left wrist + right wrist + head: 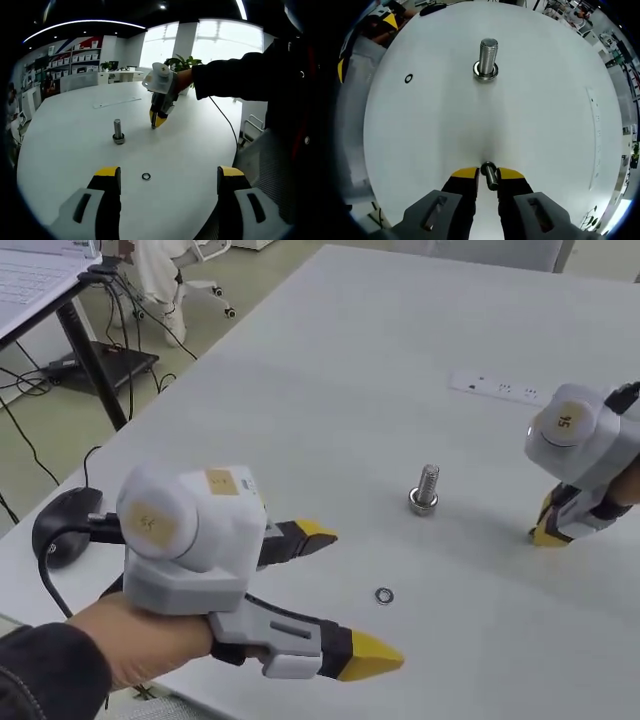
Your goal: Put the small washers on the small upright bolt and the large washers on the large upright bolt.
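The right gripper (489, 173) has its jaws drawn almost together on a small bolt (490, 178). The bolt is dark and short, clamped between the yellow tips with its rounded end poking out past them. The tips are down at the white table (545, 110); I cannot tell whether the small bolt rests on it.

In the right gripper view the large bolt (488, 56) stands at twelve o'clock from these jaws, upright, thread uppermost and well apart from them. A wider metal ring sits round its foot; I cannot tell whether that is a washer or the bolt's own head. At about nine o'clock from the large bolt a loose washer (408, 78) lies flat on the table. A power strip (593, 145) lies out at three o'clock.

The left gripper (169, 173) has its jaws spread wide and grips nothing. In the left gripper view the loose washer lies between the two tips, a little left of the middle, touching neither. The large bolt is at eleven o'clock from the washer, farther out. The right gripper is at one o'clock, tips on the table, in a hand with a dark sleeve.

In the head view a black mouse (62, 525) sits at nine o'clock from the left gripper, near the table's edge.
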`<state>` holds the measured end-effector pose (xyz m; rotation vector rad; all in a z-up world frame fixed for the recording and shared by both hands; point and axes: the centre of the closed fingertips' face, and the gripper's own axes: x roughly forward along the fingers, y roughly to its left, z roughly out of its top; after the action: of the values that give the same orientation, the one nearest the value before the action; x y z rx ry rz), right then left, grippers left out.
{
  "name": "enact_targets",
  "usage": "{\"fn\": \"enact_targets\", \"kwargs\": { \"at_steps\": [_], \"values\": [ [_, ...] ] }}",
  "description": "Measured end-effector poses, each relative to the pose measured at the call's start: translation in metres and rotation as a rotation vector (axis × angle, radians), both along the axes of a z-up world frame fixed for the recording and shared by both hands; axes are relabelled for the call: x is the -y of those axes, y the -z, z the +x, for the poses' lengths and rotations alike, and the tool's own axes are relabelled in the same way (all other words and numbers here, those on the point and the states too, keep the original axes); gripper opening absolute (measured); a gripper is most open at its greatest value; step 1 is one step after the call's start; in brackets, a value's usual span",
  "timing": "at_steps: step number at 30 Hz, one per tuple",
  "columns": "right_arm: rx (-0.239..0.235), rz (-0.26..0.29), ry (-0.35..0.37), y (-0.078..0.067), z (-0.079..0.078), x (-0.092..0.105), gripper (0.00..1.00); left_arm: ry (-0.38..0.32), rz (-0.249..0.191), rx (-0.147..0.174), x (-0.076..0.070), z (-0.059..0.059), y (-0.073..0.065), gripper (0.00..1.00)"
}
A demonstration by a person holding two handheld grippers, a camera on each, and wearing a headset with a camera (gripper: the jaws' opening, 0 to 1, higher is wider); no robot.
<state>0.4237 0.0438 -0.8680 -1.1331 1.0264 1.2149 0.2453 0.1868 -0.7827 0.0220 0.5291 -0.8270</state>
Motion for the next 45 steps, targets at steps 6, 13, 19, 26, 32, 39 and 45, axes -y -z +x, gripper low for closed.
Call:
{"fn": "enact_targets", "kwargs": {
  "at_steps": [6,13,19,26,32,39,45],
  "values": [
    [-0.004,0.022,0.028,-0.006,0.0,0.001,0.2,0.003,-0.002,0.001,0.0,0.0,-0.001,0.78],
    [0.006,0.049,0.069,-0.016,-0.001,0.005,0.23,0.012,-0.002,-0.001,0.002,0.0,0.0,0.78],
    [0.028,0.068,0.085,-0.025,-0.004,0.012,0.23,0.021,-0.001,0.003,0.004,-0.001,0.0,0.79],
    [0.044,0.082,0.106,-0.034,-0.012,0.019,0.23,0.029,-0.002,0.01,0.005,-0.001,-0.001,0.79],
    [0.049,0.091,0.113,-0.037,-0.027,0.021,0.23,0.036,-0.003,0.016,0.006,-0.002,-0.003,0.79],
    [0.032,0.111,0.099,-0.035,-0.052,0.01,0.23,0.038,-0.006,0.026,0.005,-0.002,-0.005,0.79],
    [0.011,0.12,0.061,-0.032,-0.071,-0.008,0.23,0.039,-0.008,0.038,0.006,-0.003,-0.009,0.79]
  ]
}}
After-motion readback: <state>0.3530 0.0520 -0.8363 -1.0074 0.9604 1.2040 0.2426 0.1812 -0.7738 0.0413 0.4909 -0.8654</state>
